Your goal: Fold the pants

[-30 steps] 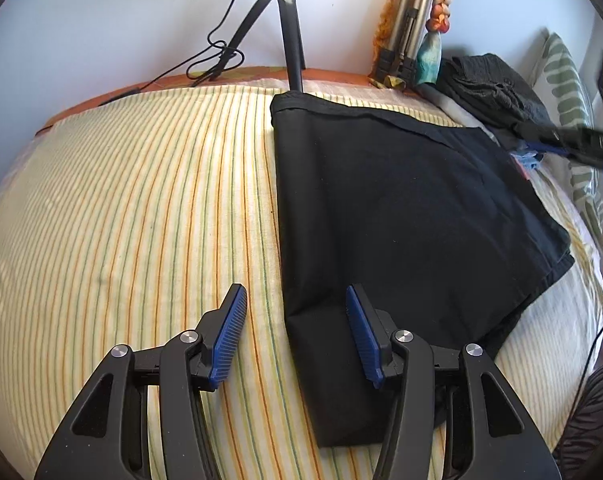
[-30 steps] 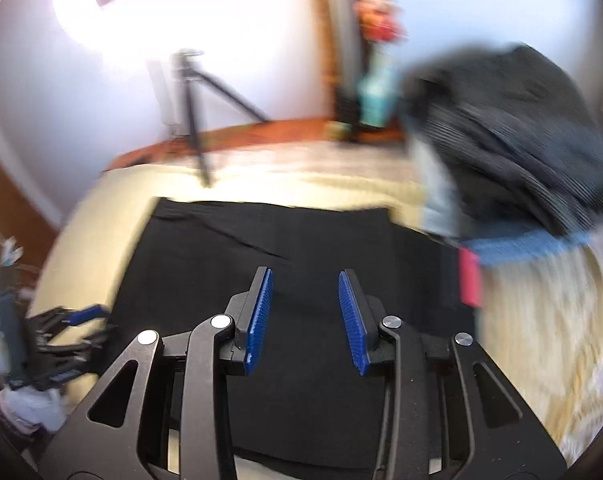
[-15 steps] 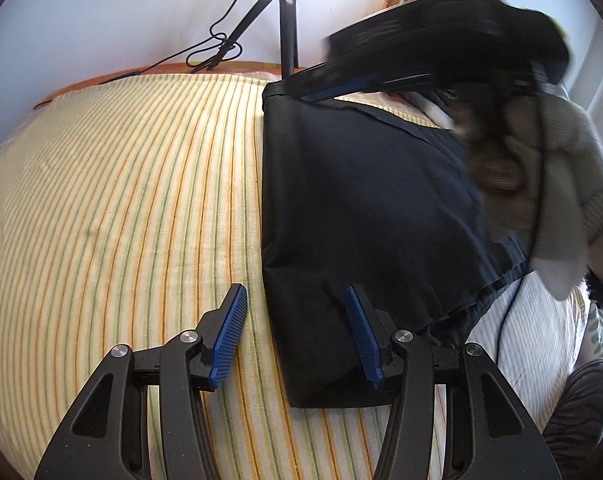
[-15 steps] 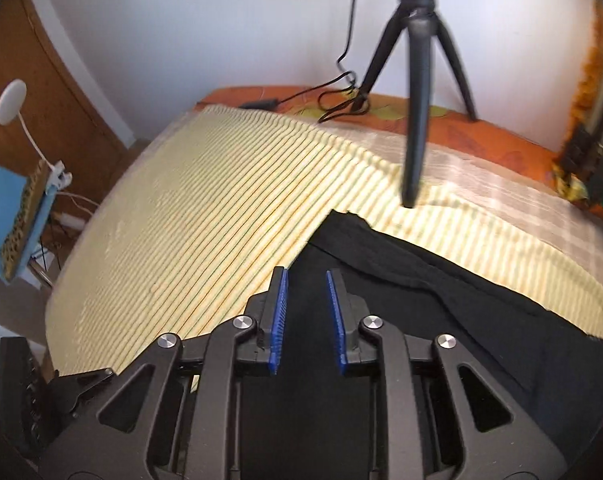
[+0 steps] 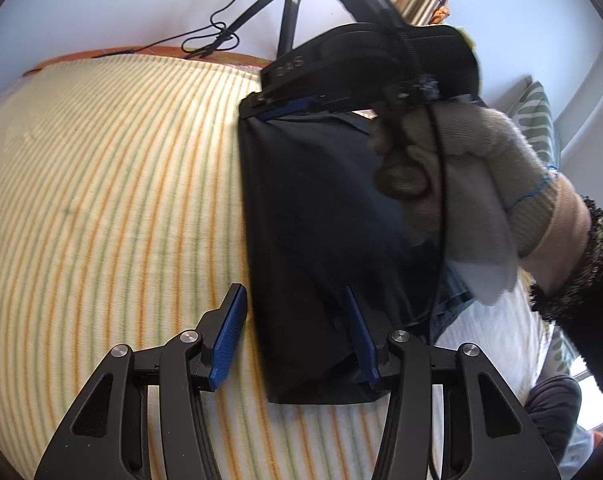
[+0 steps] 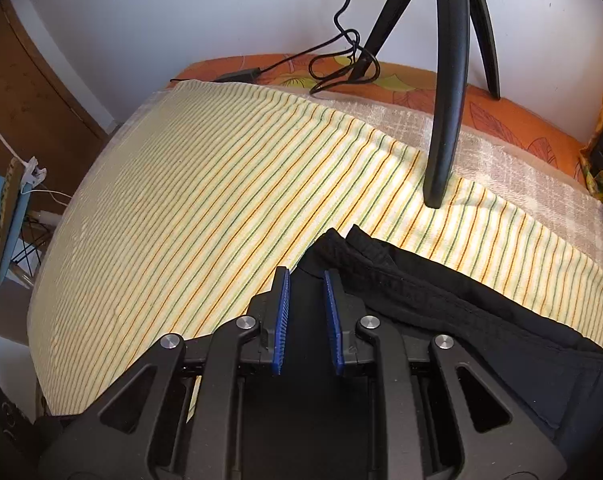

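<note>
Pants (image 5: 321, 216): black, lying folded lengthwise into a long dark panel on the striped sheet (image 5: 113, 200) of the bed, one end near the tripod (image 6: 449, 80), the other end toward the left gripper (image 5: 297, 336).

Left gripper: jaws closing, straddling the near left corner of the panel. One pad sits over the sheet just beside the cloth edge, the other over the cloth. Pads not yet pressing; nothing gripped.

Right gripper (image 6: 307, 312): held in a gloved hand (image 5: 473, 184), set at the far corner by the waistband (image 6: 401, 276). Jaws narrow, with black cloth between and beneath them. The right wrist view shows a gap between pads and cloth, so I read no firm pinch yet.

Handling, judged: thin woven cloth, light, limp, no stiffness of its own. It should drape and sag between two holds, and the stacked layers can slide apart if only the top one is caught. The seamed waistband looks thicker and gives a surer bite than the flat cloth.

Where to hold: both corners on the same long edge, pads taking all layers, close to the edge. Lift evenly, or the panel will skew.
</note>
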A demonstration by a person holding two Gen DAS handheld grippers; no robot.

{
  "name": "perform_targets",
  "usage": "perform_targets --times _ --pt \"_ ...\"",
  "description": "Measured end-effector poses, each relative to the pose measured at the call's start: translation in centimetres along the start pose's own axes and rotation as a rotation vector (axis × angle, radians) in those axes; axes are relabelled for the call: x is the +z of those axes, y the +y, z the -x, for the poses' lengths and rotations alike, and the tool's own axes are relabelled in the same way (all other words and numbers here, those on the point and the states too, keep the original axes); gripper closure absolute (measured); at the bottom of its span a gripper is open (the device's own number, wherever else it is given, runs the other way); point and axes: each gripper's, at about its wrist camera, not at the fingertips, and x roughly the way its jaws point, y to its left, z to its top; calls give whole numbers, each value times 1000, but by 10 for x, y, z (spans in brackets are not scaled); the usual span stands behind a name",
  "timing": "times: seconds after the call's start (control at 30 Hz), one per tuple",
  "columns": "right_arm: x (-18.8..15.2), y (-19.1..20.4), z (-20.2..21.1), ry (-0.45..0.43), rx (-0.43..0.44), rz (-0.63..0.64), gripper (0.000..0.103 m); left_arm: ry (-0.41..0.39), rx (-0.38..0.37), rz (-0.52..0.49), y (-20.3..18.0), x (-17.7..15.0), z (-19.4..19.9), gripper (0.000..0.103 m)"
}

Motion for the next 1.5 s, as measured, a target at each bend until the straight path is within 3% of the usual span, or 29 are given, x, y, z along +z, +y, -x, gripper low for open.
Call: perform_targets --times 0.23,0.3,0.37,0.6,0.87,0.93,1.03,1.1,1.17,1.33,1.5 --pt "5 0 8 45 -3 -58 82 -39 -71 17 -7 -3 9 64" --pt "1 2 22 70 7 -85 59 -65 -86 2 -11 -3 13 64" --pt "-6 3 34 81 14 -97 49 -82 -108 -15 -17 -4 16 64" --pt "-20 8 41 186 26 -154 48 -92 -124 -61 -34 -5 13 64" --pt "-37 18 20 266 -35 -151 48 -93 -123 -81 -45 -1 8 64" --pt "-40 21 17 265 -63 -134 50 -91 -121 -97 -50 -1 7 64" --pt "-44 21 16 248 -88 -123 67 -82 -118 -125 -56 -2 6 64" --pt "-47 19 19 235 -76 -129 84 -75 -121 -140 -56 -6 10 64" --pt "-49 15 26 209 -53 -140 92 -68 -117 -148 -59 -6 14 64" --pt "-60 -4 55 102 39 -226 97 -87 -120 -142 -56 -10 41 60" --pt "-76 -24 87 9 95 -298 98 -130 -59 -184 -47 -10 66 59"
